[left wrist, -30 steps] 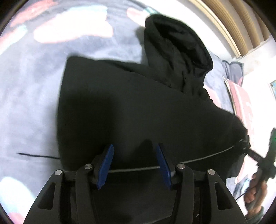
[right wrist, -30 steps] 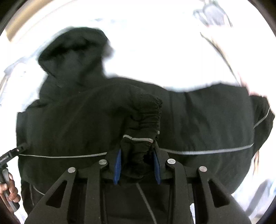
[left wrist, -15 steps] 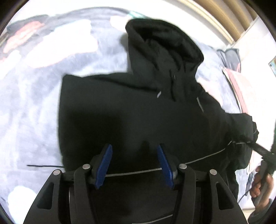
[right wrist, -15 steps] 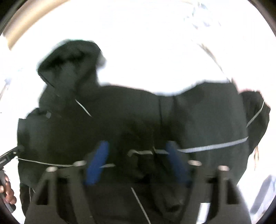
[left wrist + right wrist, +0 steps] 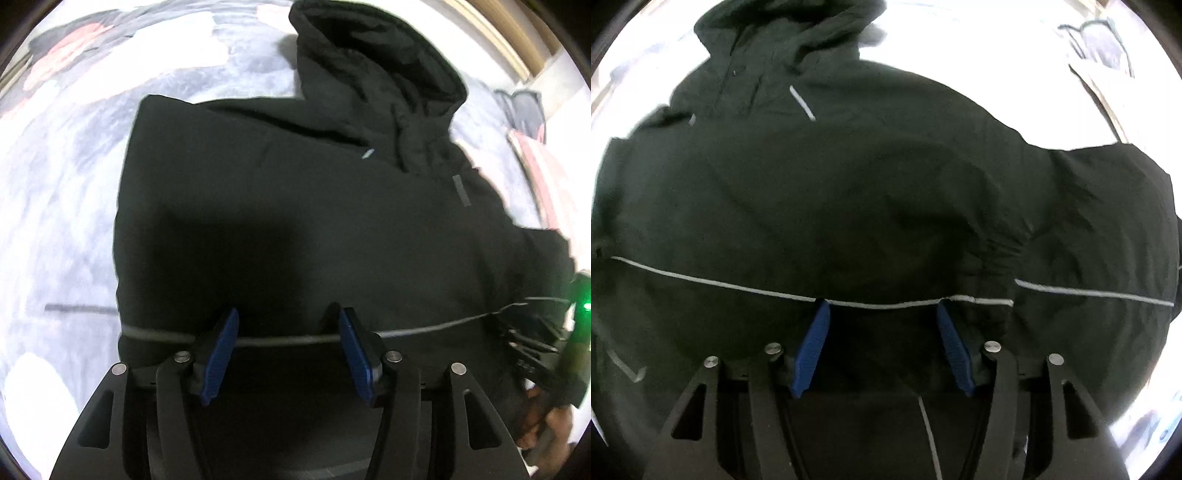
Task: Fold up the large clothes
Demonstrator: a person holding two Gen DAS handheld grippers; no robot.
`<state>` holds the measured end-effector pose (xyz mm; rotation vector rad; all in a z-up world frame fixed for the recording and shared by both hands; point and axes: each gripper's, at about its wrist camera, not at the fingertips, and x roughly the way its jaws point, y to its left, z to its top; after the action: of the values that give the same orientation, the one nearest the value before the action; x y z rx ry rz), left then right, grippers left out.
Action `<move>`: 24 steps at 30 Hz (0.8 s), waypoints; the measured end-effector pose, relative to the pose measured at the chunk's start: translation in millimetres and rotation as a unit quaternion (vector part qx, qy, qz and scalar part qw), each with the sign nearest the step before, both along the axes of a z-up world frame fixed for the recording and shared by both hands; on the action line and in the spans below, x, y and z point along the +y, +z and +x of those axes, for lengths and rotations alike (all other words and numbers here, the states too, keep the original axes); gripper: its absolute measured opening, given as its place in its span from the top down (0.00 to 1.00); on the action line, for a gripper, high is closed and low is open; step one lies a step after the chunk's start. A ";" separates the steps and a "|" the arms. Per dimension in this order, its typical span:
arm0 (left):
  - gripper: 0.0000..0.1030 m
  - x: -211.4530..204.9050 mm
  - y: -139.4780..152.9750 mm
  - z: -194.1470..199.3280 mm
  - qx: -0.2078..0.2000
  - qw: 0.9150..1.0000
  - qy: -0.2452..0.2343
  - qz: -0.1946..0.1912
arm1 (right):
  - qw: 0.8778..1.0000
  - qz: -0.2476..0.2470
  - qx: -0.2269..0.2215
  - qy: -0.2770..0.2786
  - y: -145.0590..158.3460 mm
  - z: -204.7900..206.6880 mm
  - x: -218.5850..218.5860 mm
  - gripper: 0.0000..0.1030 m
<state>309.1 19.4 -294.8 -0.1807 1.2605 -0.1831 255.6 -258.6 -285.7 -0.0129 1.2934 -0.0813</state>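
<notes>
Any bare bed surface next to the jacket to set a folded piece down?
Yes: grey blanket lies bare left of the black hooded jacket, up to the hood; only a thin dark cord crosses it. Right side is crowded: pink-striped pillow and right tongs.

A grey bed cover (image 5: 74, 192) with pink and white patches carries the black hooded jacket (image 5: 295, 206), spread flat.

A grey fleece blanket (image 5: 74, 192) with pink and white patches spreads out. At its far-right edge, a pink pillow (image 5: 546, 173). Wooden slats (image 5: 491, 33) beyond it.
</notes>
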 end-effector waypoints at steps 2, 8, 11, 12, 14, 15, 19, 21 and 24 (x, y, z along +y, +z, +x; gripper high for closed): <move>0.44 -0.6 21.0 -13.9 -0.012 1.000 0.006 -0.005 | 0.999 0.036 -0.020 -0.008 24.9 -16.3 -10.4 0.41; 0.44 -26.6 75.9 -63.1 -0.037 0.999 -0.017 -0.014 | 0.994 0.060 -0.073 -0.049 92.3 -76.1 -72.1 0.38; 0.44 -51.2 86.7 -77.5 -0.033 0.999 -0.038 -0.010 | 0.992 0.044 -0.084 -0.083 112.5 -103.7 -125.4 0.34; 0.44 -59.0 88.1 -82.5 -0.034 0.998 -0.046 -0.010 | 0.991 0.041 -0.086 -0.093 117.4 -105.8 -140.2 0.32; 0.44 -84.6 89.9 -84.2 -0.040 0.997 -0.067 -0.004 | 0.987 0.027 -0.094 -0.124 128.9 -118.6 -184.2 0.30; 0.44 -97.0 88.7 -83.3 -0.041 0.996 -0.078 -0.002 | 0.985 0.025 -0.095 -0.138 131.8 -120.2 -202.4 0.29; 0.44 -152.4 91.6 -76.2 -0.039 0.991 -0.126 -0.004 | 0.978 0.013 -0.096 -0.184 138.6 -122.5 -279.2 0.26; 0.44 -179.4 91.5 -70.1 -0.040 0.987 -0.158 0.007 | 0.975 0.000 -0.100 -0.199 137.3 -110.4 -315.9 0.24; 0.44 -220.9 86.2 -58.6 -0.049 0.977 -0.205 0.034 | 0.971 -0.014 -0.096 -0.219 128.5 -85.9 -367.8 0.24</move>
<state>250.5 -201.5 -208.6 0.1490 1.1918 -0.4977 169.8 -626.4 -157.2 0.2516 1.0821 -0.4688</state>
